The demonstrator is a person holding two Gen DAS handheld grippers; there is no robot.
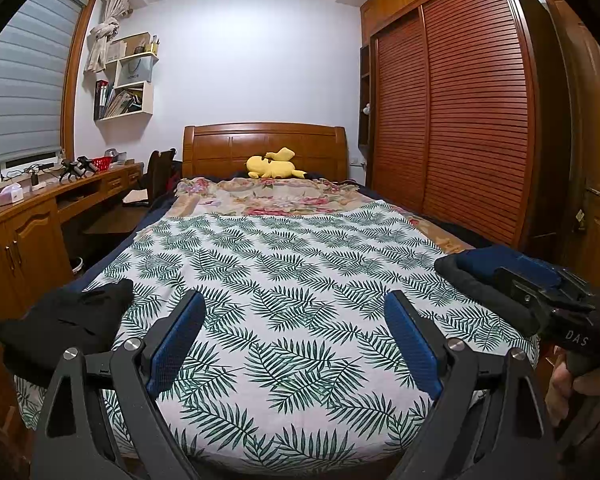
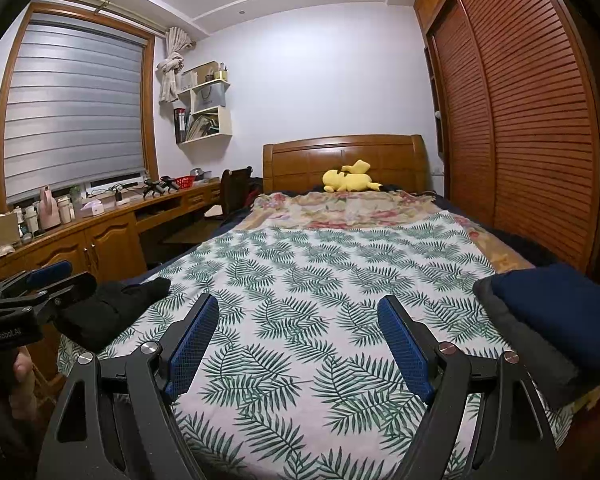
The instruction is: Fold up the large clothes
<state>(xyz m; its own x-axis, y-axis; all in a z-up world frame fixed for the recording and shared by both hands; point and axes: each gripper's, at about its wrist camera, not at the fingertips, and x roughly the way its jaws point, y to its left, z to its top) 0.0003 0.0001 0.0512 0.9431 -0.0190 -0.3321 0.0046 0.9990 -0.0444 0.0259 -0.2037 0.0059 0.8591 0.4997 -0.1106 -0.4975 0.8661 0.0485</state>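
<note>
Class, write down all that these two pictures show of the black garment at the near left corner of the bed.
The black garment is soft, matte dark cloth, bunched into a loose, creased heap, not neatly folded. One tapering end points towards the bed's middle. It lies on the leaf-print sheet at the bed's near left corner, its outer part hanging over the edge. In the right wrist view the left gripper overlaps it; whether they touch cannot be told. What kind of garment it is cannot be told.
</note>
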